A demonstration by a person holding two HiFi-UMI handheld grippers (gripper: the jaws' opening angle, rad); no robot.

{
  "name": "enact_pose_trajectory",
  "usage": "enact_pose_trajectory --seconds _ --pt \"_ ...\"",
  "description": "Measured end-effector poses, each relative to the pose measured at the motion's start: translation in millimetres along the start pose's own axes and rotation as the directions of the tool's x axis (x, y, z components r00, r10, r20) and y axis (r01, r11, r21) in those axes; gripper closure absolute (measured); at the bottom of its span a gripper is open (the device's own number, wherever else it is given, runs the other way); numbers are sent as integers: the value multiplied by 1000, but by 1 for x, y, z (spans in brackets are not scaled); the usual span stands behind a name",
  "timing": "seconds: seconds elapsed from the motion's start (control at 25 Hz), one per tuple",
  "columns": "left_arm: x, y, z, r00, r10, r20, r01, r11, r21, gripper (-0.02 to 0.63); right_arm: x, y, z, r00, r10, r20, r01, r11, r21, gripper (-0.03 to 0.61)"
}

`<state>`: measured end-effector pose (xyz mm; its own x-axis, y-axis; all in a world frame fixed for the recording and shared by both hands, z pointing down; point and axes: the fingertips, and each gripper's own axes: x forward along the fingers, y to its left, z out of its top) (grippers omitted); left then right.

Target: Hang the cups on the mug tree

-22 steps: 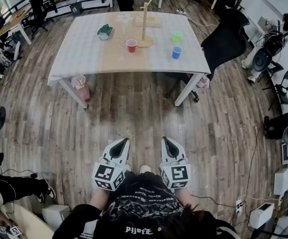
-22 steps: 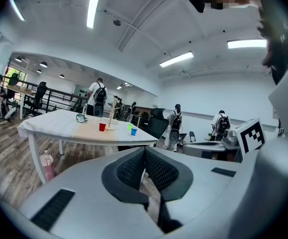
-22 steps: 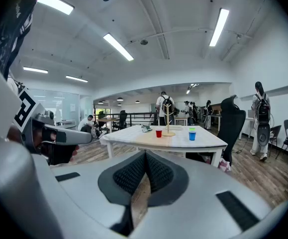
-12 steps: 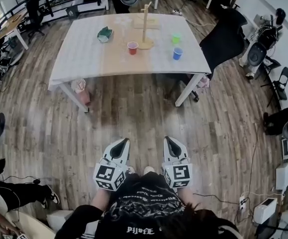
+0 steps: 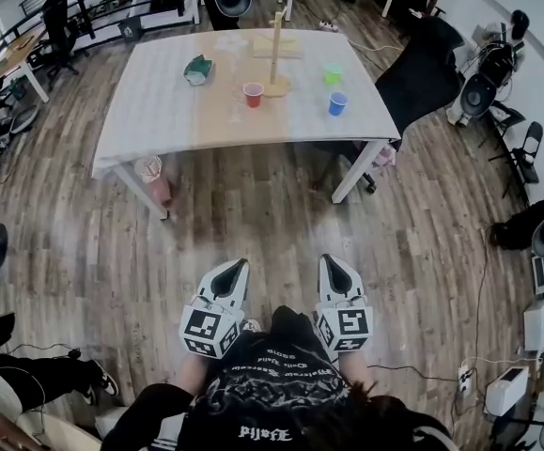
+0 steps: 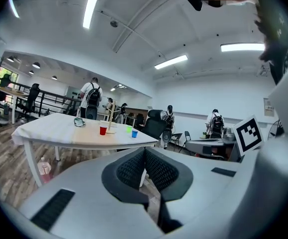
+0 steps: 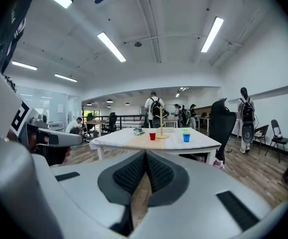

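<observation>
Jaws of the left gripper [image 5: 238,265], a grey two-jaw unit with black ribbed pads and a square-marker cube, are pressed fully together, pad against pad, and hold nothing. The right gripper [image 5: 329,262], of the same build, is likewise closed to the limit and empty. In the head view both grippers sit at 6 o'clock, side by side and just in front of the person's dark printed shirt [image 5: 270,383], tips directed toward 12 o'clock over the grey-brown wood-plank floor [image 5: 253,214].

The white rectangular table [image 5: 159,111] with a pale wooden centre strip lies at 12 o'clock, well apart from both grippers. The upright wooden mug tree [image 5: 274,50] stands on that strip on a round base. Positions are taken from the base:
- red plastic cup [image 5: 253,94]: 8 o'clock, upright, just beside the base
- green plastic cup [image 5: 333,73]: 3 o'clock, upright, apart from the base
- blue plastic cup [image 5: 337,103]: 4 o'clock, upright, near the green one
- teal item [image 5: 196,68]: 9 o'clock, well apart; its kind cannot be determined

All three cups rest on the table top. A flat wooden board [image 5: 286,42] lies at 12 o'clock of the base. A black office chair [image 5: 412,73] stands at the 3 o'clock edge of the table
</observation>
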<state>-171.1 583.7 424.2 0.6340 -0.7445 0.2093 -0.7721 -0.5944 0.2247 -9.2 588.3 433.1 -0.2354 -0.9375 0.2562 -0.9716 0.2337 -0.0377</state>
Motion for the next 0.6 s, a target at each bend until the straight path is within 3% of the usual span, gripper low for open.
enact_pose_trajectory --seconds 0.28,0.6 --pt "13 28 -10 1000 6 -3 -6 1000 -8 594 27 0 -9 1000 -3 -1 3 1000 -2 571" --pt "84 62 3 998 55 -9 -55 998 -5 594 108 -35 4 998 58 -7 -58 998 -16 571"
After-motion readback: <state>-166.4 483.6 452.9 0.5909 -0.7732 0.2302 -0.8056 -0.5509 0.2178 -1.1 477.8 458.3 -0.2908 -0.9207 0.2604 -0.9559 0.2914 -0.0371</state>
